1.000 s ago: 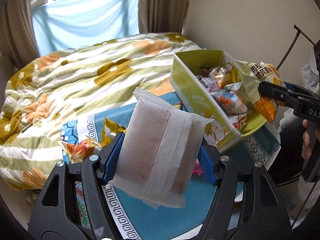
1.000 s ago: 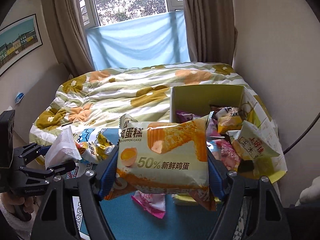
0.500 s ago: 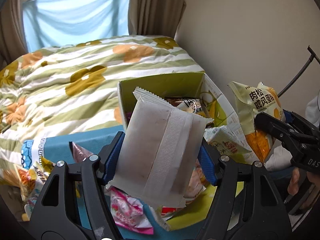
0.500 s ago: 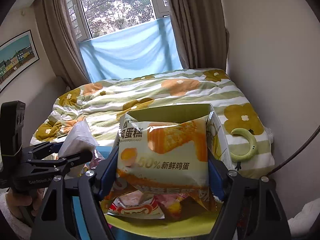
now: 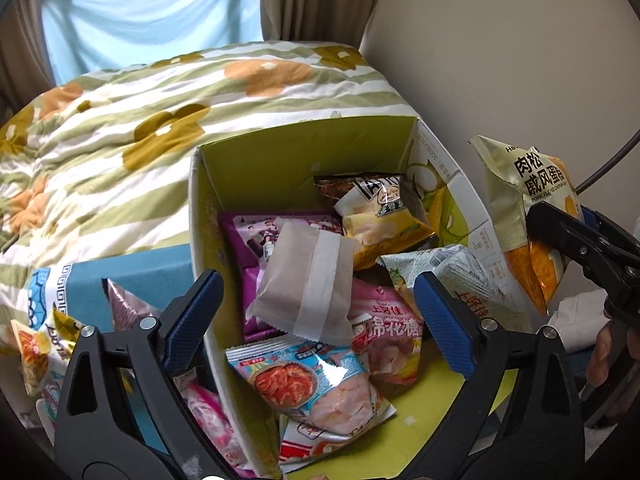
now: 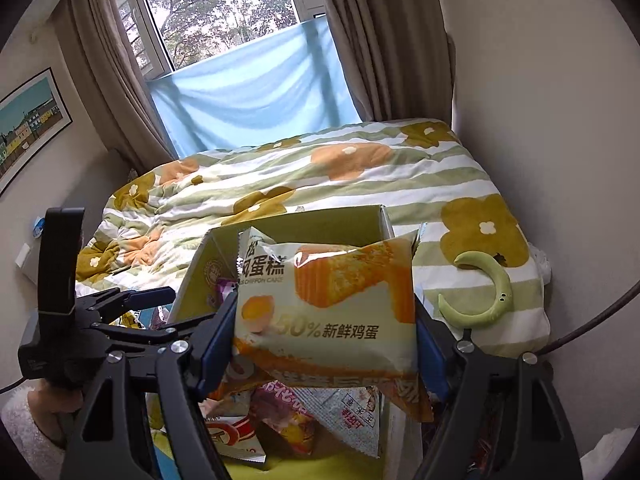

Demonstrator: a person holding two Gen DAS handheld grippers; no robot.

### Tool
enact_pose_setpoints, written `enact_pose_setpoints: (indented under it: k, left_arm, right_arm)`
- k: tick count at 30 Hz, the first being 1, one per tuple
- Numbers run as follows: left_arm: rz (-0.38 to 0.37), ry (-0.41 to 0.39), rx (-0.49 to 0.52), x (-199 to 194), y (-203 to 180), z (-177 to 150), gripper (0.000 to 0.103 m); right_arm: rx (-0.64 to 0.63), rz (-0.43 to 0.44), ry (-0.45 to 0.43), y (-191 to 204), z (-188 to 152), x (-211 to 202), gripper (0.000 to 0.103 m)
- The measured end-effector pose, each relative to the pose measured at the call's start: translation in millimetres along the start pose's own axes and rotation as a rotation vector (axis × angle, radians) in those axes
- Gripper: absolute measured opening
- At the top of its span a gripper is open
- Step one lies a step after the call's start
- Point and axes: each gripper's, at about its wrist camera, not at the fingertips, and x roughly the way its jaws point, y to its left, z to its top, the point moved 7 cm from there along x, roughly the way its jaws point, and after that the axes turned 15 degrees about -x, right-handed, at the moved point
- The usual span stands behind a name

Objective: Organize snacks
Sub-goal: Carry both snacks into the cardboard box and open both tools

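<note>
A green cardboard box (image 5: 304, 148) holds several snack packets. My left gripper (image 5: 316, 300) is open above it. A plain white packet (image 5: 308, 280) lies loose on the pile in the box, between and beyond the fingers. My right gripper (image 6: 324, 332) is shut on a yellow chiffon cake packet (image 6: 328, 308) and holds it above the box (image 6: 280, 228). That packet also shows at the right in the left wrist view (image 5: 528, 208). The left gripper shows at the left in the right wrist view (image 6: 132, 308).
The box stands on a blue patterned cloth (image 5: 132, 276) with more packets (image 5: 40, 344) at its left. A flowered quilt (image 5: 160, 100) covers the bed behind. A green crescent object (image 6: 484, 292) lies on the quilt at the right. A wall stands close on the right.
My left gripper has moved over the box, opened and let go of the white packet, which now lies in the box. My right gripper has carried the cake packet closer over the box.
</note>
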Motion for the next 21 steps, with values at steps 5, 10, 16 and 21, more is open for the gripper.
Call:
enact_pose_setpoints:
  k: [5,10,16,21]
  left_arm:
    - [0.01,-0.012,-0.025,-17,17,-14,0.095]
    - [0.028,-0.022,-0.027,-33,27,-24,0.095]
    - [0.063,-0.02,-0.05,-44,47,-33,0.095]
    - [0.08,-0.027,-0.083,-53,62,-44,0.095]
  right_arm:
    - [-0.007,0.01,0.017,3,-2,7,0.074]
    - [-0.034,0.035,0.019,12,11,13,0.074]
    - [-0.041,0.052,0.033,25,27,37,0.076]
    - [-0.016,0.065,0.008,30,27,49,0.097]
